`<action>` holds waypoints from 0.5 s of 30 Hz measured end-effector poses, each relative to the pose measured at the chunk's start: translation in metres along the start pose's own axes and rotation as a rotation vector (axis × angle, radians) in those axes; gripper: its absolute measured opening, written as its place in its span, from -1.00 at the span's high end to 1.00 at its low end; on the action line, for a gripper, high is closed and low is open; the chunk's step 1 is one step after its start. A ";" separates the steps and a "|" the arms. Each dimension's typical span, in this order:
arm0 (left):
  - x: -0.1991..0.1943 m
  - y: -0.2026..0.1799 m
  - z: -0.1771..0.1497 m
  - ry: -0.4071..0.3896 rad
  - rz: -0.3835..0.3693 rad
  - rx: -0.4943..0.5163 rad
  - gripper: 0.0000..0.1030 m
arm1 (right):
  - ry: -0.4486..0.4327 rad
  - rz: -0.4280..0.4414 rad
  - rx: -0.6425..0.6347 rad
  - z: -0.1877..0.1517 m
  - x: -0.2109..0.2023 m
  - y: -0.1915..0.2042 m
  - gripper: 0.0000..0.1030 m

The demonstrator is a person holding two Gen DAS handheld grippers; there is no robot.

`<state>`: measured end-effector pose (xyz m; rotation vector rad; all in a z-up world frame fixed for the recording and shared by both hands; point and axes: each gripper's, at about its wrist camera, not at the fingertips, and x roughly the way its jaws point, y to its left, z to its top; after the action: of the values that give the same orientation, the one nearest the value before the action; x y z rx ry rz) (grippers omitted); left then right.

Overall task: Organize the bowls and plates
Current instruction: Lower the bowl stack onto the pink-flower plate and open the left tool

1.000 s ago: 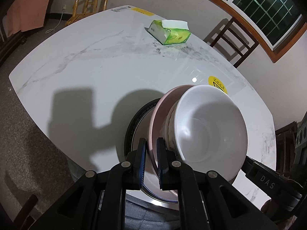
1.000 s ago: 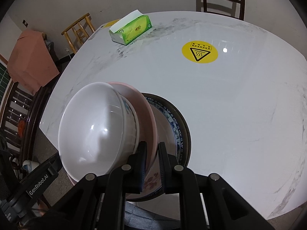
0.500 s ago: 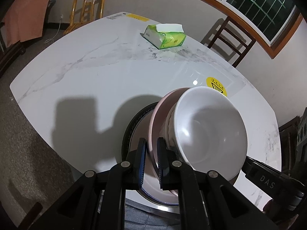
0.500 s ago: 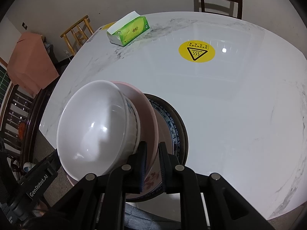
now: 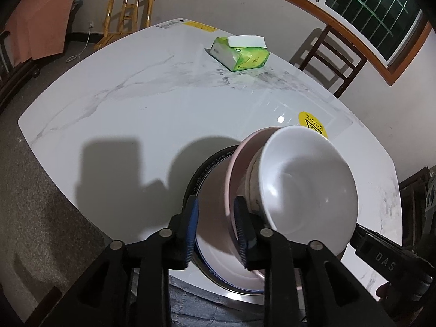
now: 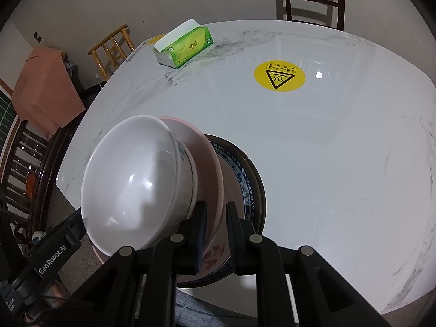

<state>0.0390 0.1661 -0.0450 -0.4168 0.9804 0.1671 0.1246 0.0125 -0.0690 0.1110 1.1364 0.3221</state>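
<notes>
- Left tongs point(image 5: 216, 229): jaws opening, pink plate point(image 5: 237, 179) rim between the blue pads, gap on the left pad side. Right tongs point(image 6: 215, 231): narrow, clamped on the pink plate point(image 6: 209, 163) rim.
- Stack at near edge of the surface point(image 5: 136, 103): white bowl point(image 5: 308, 188) on the pink plate, tilted, over a blue-patterned plate point(image 6: 245, 179) lying flat.
- Right view only: floral print on the pink plate's near part, full yellow warning sticker point(image 6: 279, 76). Left view only: barred window point(image 5: 362, 2) far right, tongs' shadow on the surface.
- Green tissue box point(image 5: 239, 54) on far side of the surface; wooden chairs beyond, orange cloth point(image 6: 46, 92) far left.
- Bowl mouth faces right in left view, left in right view.
</notes>
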 end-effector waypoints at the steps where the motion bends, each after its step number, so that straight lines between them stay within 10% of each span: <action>1: 0.000 0.001 0.000 -0.001 -0.002 -0.001 0.52 | 0.000 -0.003 0.000 0.000 0.000 0.000 0.69; 15: -0.010 0.007 -0.002 -0.025 0.017 0.013 0.15 | -0.039 0.003 0.020 -0.007 -0.015 -0.017 -0.02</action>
<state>0.0303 0.1720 -0.0395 -0.3939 0.9601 0.1810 0.1161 -0.0085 -0.0626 0.1356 1.1013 0.3101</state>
